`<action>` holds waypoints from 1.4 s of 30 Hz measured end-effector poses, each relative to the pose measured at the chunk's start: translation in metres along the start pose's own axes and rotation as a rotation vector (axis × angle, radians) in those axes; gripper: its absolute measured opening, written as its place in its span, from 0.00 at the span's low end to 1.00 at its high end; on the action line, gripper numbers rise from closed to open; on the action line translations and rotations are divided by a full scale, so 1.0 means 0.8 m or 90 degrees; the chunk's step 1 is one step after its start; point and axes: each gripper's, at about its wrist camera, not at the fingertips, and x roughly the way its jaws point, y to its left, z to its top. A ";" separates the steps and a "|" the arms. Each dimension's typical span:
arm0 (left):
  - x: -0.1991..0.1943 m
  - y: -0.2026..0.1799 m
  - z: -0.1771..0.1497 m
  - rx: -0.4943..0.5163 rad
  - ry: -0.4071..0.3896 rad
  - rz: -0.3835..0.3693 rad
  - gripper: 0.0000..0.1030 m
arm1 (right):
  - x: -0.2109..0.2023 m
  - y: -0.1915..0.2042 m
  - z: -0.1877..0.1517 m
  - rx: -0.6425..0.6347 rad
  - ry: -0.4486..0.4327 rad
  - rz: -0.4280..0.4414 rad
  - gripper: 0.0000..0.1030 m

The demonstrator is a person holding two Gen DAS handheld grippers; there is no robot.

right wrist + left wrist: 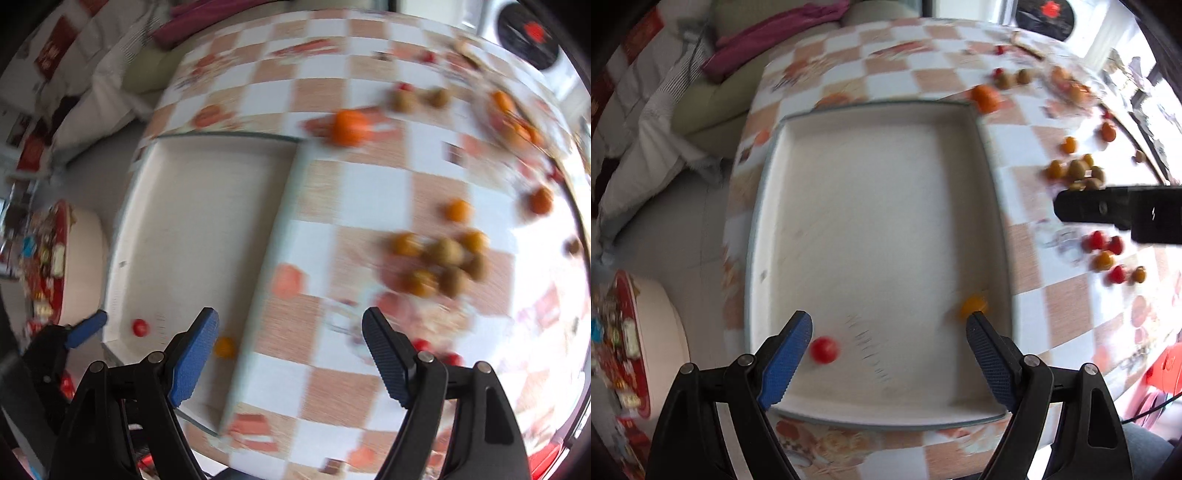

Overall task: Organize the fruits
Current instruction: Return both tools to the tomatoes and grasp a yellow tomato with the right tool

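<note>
Two small fruits, a red one (823,349) and a yellow one (973,306), lie in the white tray (871,122). The loose pile of fruit (439,262) waits ahead of the right tongs (290,354), nearer them than the left tongs (888,347). Both tongs gape, holding nothing.
</note>
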 end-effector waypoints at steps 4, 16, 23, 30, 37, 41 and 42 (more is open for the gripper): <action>-0.013 -0.037 0.024 0.039 -0.016 -0.018 0.84 | -0.022 -0.062 -0.022 0.060 -0.005 -0.022 0.80; 0.009 -0.158 0.076 0.105 0.004 -0.056 0.84 | -0.034 -0.200 -0.108 0.180 0.017 -0.078 0.80; 0.037 -0.208 0.068 0.139 0.038 -0.080 0.84 | -0.020 -0.220 -0.141 0.153 0.043 -0.082 0.80; 0.062 -0.234 0.077 0.147 0.045 -0.082 0.84 | -0.008 -0.219 -0.152 0.111 0.041 -0.080 0.80; 0.071 -0.245 0.096 0.128 0.038 -0.081 0.84 | 0.004 -0.218 -0.153 0.101 0.027 -0.075 0.71; 0.074 -0.252 0.103 0.125 0.037 -0.074 0.84 | 0.014 -0.205 -0.142 0.087 0.019 -0.075 0.63; 0.074 -0.253 0.103 0.126 0.037 -0.073 0.84 | 0.016 -0.204 -0.139 0.082 0.019 -0.075 0.61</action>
